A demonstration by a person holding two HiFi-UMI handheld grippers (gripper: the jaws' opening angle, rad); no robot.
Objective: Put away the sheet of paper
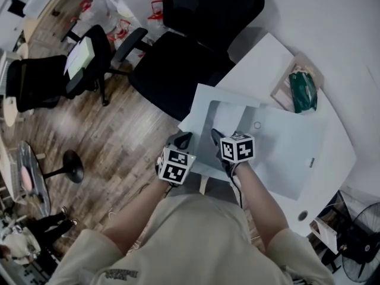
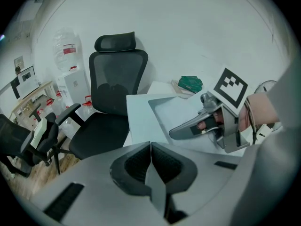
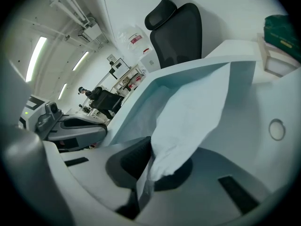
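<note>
A pale-blue plastic folder (image 1: 208,100) lies at the near corner of the white table (image 1: 267,58). My left gripper (image 1: 183,140) is shut on a thin edge of the folder (image 2: 141,117), and that edge shows between its own jaws (image 2: 150,147). My right gripper (image 1: 217,136) is close to its right. It is shut on a crumpled corner of the white sheet of paper (image 3: 197,107). The sheet reaches forward into the folder's open mouth (image 3: 188,74). The right gripper (image 2: 202,126) shows in the left gripper view, and the left gripper (image 3: 70,128) in the right gripper view.
A shallow box with a green thing (image 1: 303,91) in it sits at the table's far side. A round cable hole (image 1: 257,125) is in the tabletop beside the folder. A black office chair (image 1: 190,46) stands against the table edge, with more chairs (image 1: 53,76) on the wooden floor.
</note>
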